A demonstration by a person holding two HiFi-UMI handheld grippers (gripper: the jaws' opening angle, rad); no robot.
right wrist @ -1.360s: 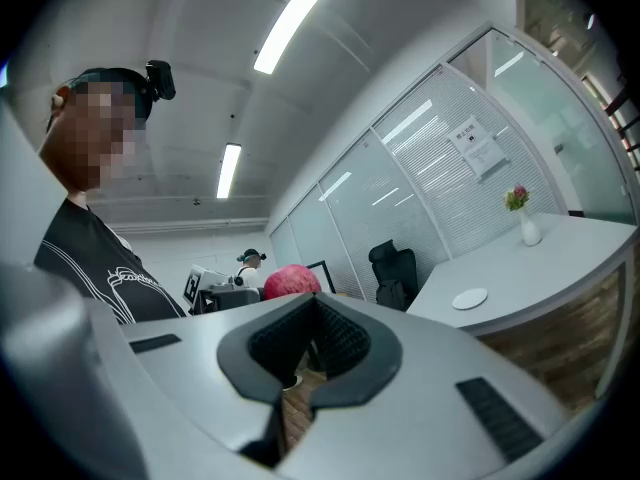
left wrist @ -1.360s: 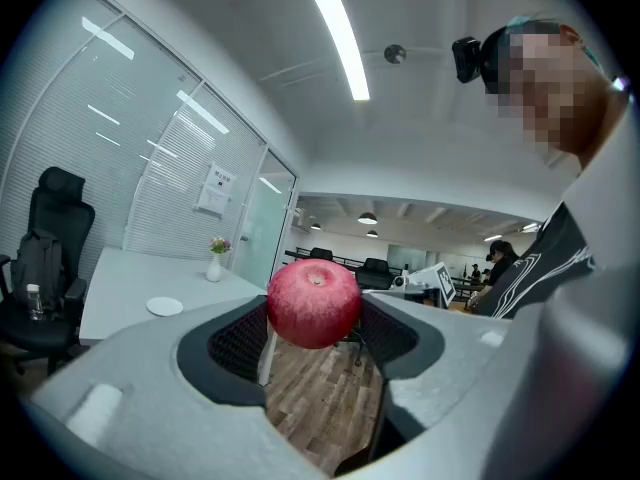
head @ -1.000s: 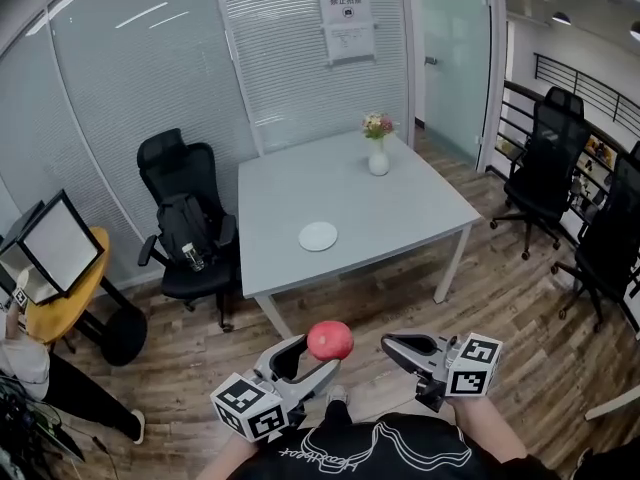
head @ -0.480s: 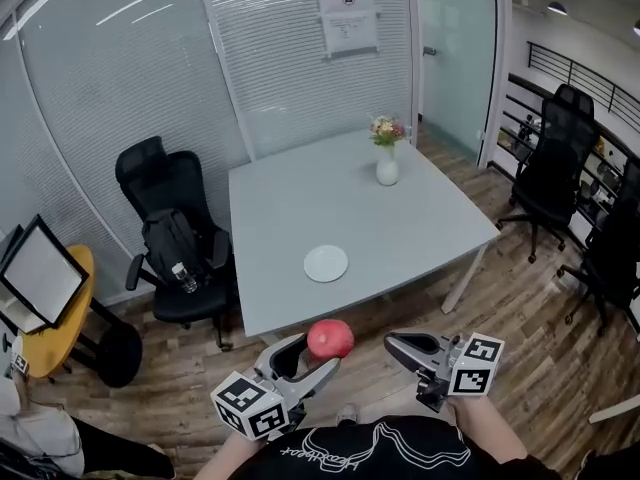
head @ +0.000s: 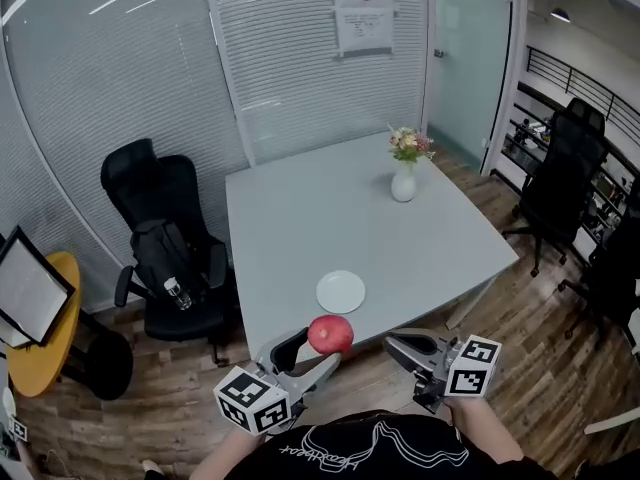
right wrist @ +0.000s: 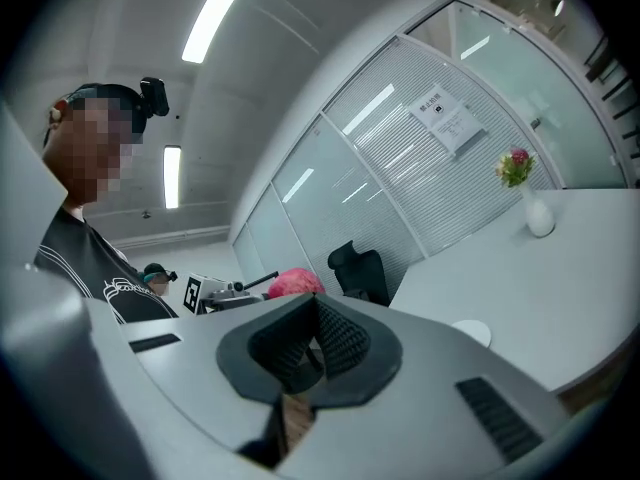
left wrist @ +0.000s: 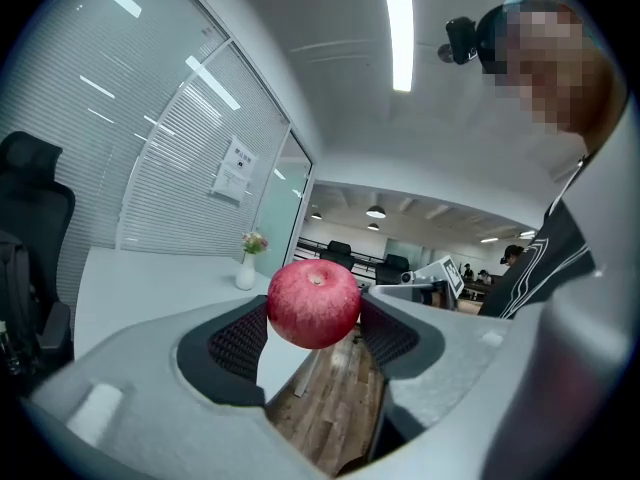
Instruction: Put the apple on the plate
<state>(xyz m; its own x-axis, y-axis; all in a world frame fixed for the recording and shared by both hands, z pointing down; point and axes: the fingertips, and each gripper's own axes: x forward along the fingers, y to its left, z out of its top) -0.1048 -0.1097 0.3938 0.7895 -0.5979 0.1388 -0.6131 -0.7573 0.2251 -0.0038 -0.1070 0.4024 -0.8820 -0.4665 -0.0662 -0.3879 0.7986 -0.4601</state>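
Note:
A red apple (head: 330, 334) is clamped between the two pads of my left gripper (head: 320, 346), held in the air above the wood floor just short of the table's near edge. In the left gripper view the apple (left wrist: 314, 303) fills the gap of that gripper (left wrist: 314, 320). A small white plate (head: 341, 291) lies empty near the front edge of the grey table (head: 300, 208). My right gripper (head: 394, 341) hovers to the right of the apple, jaws shut with nothing in them; its view shows the pads (right wrist: 335, 338) meeting, the apple (right wrist: 293, 283) and the plate (right wrist: 470, 333) beyond.
A white vase with flowers (head: 404, 181) stands on the table's far right. A black office chair (head: 165, 238) with a backpack stands left of the table. More black chairs (head: 565, 168) are at the right, a yellow round table (head: 40, 338) at the left. Glass walls lie behind.
The table and plate have come closer in the head view. Both grippers keep their pose in the frame, the apple still gripped in the left one.

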